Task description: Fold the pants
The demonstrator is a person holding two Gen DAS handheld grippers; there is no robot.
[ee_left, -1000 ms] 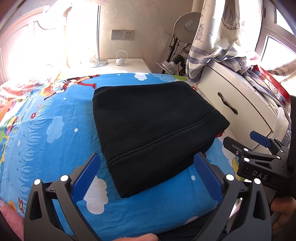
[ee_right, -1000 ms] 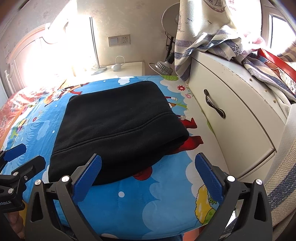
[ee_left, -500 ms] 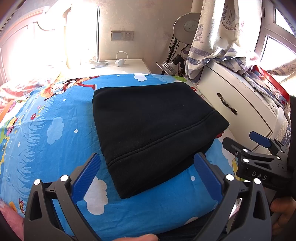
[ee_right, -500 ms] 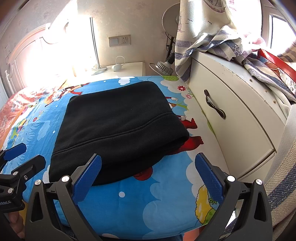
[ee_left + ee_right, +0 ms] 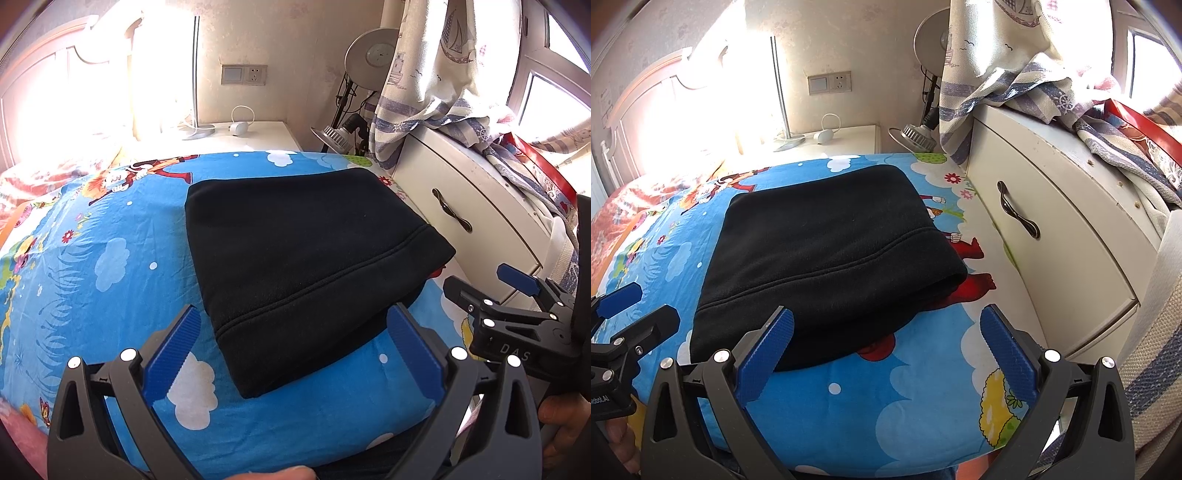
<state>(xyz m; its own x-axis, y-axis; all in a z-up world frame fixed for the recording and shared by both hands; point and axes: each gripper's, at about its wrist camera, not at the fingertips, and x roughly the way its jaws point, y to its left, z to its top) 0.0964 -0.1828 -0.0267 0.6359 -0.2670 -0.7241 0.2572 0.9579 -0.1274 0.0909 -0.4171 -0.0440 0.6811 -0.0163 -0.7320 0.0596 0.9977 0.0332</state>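
Note:
The black pants lie folded into a thick rectangle on the blue cartoon bedsheet, also seen from the right as the pants. My left gripper hovers open at the near edge of the fold, holding nothing. My right gripper is open too, just short of the pants' near right corner, with only sheet between its blue pads. Each gripper shows in the other's view: the right gripper at the right edge, the left gripper at the left edge.
A white cabinet with a dark handle stands tight against the bed's right side, draped with striped cloth. A white nightstand and a lamp sit beyond the bed. A hand holds the right gripper.

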